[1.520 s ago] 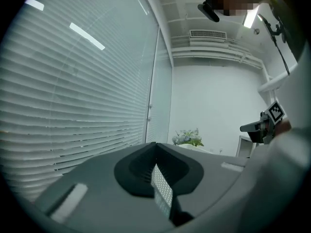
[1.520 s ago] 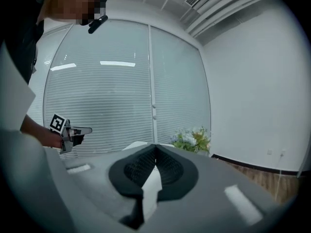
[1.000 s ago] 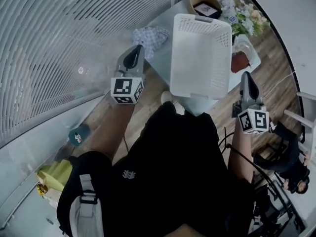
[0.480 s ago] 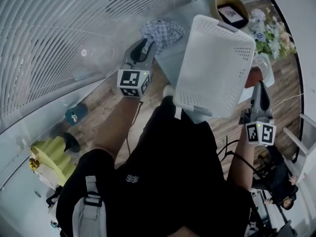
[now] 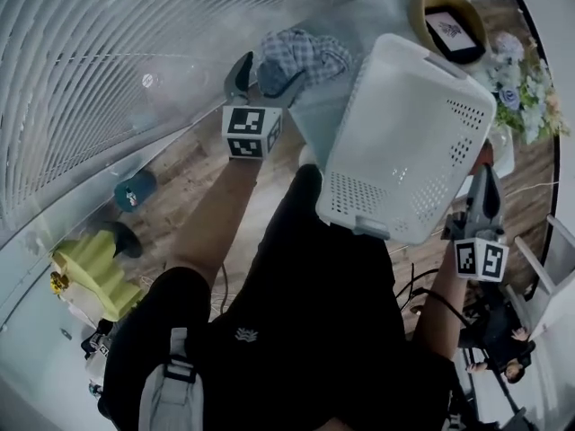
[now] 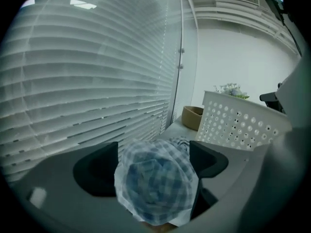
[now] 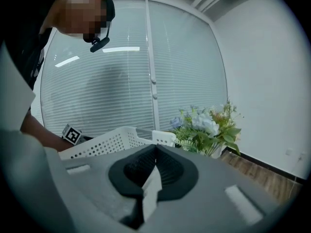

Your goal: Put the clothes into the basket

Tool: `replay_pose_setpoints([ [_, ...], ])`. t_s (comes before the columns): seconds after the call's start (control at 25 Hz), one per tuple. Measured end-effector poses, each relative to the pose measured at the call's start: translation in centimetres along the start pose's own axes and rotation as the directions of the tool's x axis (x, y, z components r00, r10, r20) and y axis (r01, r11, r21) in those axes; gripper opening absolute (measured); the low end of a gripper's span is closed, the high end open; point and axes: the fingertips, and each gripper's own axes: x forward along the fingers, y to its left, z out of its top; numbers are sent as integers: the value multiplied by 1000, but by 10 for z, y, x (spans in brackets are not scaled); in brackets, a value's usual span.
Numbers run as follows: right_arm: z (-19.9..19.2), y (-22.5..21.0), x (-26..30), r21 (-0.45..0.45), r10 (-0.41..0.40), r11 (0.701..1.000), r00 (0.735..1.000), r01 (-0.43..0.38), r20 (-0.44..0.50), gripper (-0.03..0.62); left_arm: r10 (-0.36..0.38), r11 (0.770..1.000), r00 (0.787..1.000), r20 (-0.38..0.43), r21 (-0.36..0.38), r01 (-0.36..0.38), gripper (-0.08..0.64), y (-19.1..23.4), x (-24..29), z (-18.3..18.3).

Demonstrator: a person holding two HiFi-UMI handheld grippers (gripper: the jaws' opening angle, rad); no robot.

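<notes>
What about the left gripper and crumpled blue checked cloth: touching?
Cannot tell. Left gripper view: the left gripper, jaws just opened, straddles the cloth, which visually overlaps both pads.

basket (image 5: 404, 151): 1 | checked cloth (image 5: 301, 54): 1 | bowl (image 5: 420, 13): 1 | flower bunch (image 5: 528, 97): 1

The left gripper (image 5: 260, 72) is reaching to a checked cloth (image 5: 305, 50) on the grey table (image 5: 373, 16). Its jaws have just been opening and are standing apart, with the cloth's edge seemingly lying between them. The right gripper (image 5: 486, 176) is touching the rim of 1 white basket (image 5: 400, 128), which is tilting beside a bowl (image 5: 418, 14) and flowers (image 5: 528, 95).
</notes>
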Motion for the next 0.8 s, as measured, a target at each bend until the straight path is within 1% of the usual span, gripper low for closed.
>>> replay_pose_setpoints([
  [0.16,-11,-1,0,4,-2,1000,1000,2,-20,2,-17,1000,999,-32,-24,16,460,1,9,-26],
  [0.4,-28,-5,4,8,-2,1000,999,3,-47,2,-12,999,996,-85,-45,8,456,1,28,-56],
  [0.48,-29,-6,5,10,-2,1000,999,3,-50,2,-20,999,995,-97,-50,15,411,0,32,-59],
  [0.56,-28,-6,3,12,-3,1000,999,4,-51,2,-39,997,994,-100,-65,33,330,-4,32,-59],
  [0.64,-26,-8,2,13,-7,1000,999,7,-51,2,-47,996,993,-108,-81,39,267,-7,32,-59],
  [0.8,-25,-10,4,23,-7,1000,999,8,-52,2,-26,997,992,-123,-68,18,158,-8,28,-57],
])
